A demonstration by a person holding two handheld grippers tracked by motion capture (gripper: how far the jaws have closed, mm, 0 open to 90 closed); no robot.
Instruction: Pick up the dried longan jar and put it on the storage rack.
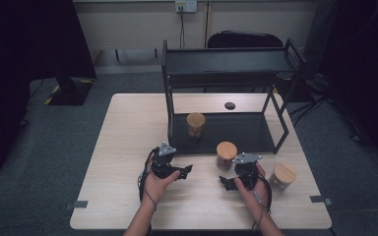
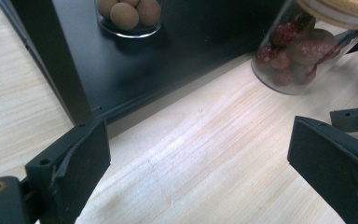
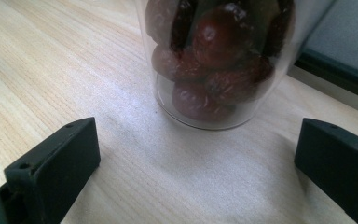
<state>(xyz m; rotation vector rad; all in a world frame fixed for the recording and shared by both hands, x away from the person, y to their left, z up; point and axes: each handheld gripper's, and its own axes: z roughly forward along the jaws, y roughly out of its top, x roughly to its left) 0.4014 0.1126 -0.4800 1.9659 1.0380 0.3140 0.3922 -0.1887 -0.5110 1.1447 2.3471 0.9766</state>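
No legible txt, labels, brand marks or nos. anywhere. Jar w/ red fruit (image 3: 214, 60): plain glass, no label. Wood lids (image 1: 226, 148), black shelf rack (image 1: 216, 132), tabletop (image 1: 128, 128): all unmarked. Wall socket (image 1: 185, 6) too small to read.

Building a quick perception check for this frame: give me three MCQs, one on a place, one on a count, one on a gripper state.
1. Where does the jar of pale round nuts stand?
A. on the rack's bottom shelf
B. on the rack's top shelf
C. on the floor

2. How many wooden-lidded jars are in the high view?
A. one
B. three
C. five

3. The right gripper is:
A. clamped on a jar
B. shut on nothing
C. open, facing the jar of red fruit

A: it sits on the black rack base.
B: three lids show.
C: jaws stand apart, jar beyond them.
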